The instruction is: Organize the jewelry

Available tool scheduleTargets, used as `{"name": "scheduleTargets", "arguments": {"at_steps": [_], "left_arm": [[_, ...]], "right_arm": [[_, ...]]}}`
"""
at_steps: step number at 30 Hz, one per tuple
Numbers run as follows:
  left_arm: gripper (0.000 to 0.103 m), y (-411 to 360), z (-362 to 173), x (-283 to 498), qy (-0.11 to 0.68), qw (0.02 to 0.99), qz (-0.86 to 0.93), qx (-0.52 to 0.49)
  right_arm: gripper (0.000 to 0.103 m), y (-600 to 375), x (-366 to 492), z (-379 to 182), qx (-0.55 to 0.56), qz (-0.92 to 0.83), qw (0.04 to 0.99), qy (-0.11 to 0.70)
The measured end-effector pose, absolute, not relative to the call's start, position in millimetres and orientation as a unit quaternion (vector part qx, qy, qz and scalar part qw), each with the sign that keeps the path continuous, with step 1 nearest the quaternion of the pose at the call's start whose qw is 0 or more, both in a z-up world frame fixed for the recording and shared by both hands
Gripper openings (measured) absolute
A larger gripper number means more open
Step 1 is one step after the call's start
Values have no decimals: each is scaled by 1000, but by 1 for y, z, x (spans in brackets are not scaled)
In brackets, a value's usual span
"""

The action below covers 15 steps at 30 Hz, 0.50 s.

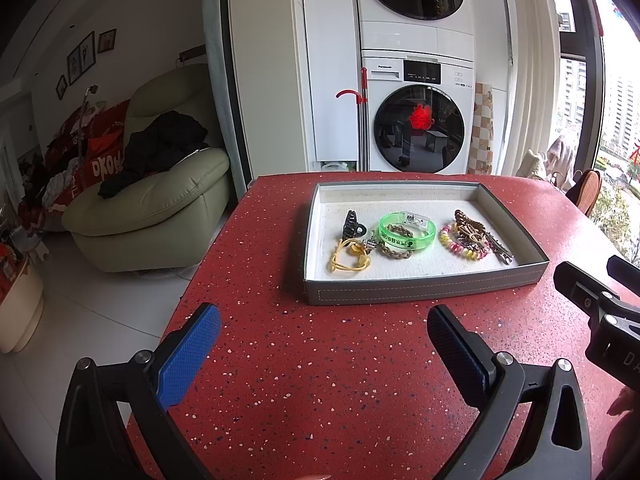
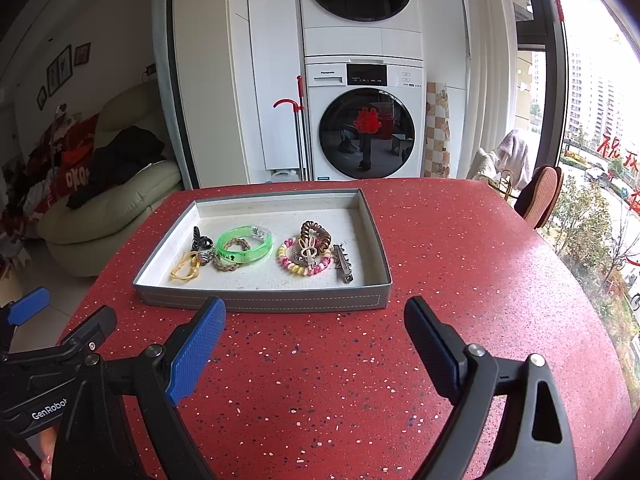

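Left hand-held gripper (image 1: 324, 332) hovers level above the red worktop (image 1: 320, 360), short of the grey tray (image 1: 424, 290), jaws spread wide and empty. Right hand-held gripper (image 2: 316, 328) sits alongside, likewise wide open, holding nothing. In the tray, left to right: yellow band (image 2: 185, 269), green bangle (image 2: 246, 245), beaded bracelet (image 2: 302, 264), metal clip (image 2: 344, 266) (small pieces overlap; details unclear).

"Panasonic" is printed on the lower washing machine (image 2: 363, 120); "GenRobot" on the left gripper (image 2: 48, 408) body beside it.
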<state>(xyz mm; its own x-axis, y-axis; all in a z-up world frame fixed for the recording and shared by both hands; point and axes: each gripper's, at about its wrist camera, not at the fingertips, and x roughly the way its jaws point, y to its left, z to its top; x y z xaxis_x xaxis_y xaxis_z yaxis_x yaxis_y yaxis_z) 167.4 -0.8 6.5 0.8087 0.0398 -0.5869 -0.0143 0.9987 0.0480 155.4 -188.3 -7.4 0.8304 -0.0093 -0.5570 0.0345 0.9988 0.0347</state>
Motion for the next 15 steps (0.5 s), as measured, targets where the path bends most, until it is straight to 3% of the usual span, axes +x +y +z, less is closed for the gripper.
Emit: {"name": "scheduleTargets", "arguments": {"at_steps": [15], "left_arm": [[103, -2, 7, 167, 310, 951, 14, 22]], "right_arm": [[93, -187, 156, -6, 22, -11, 956, 291]]}}
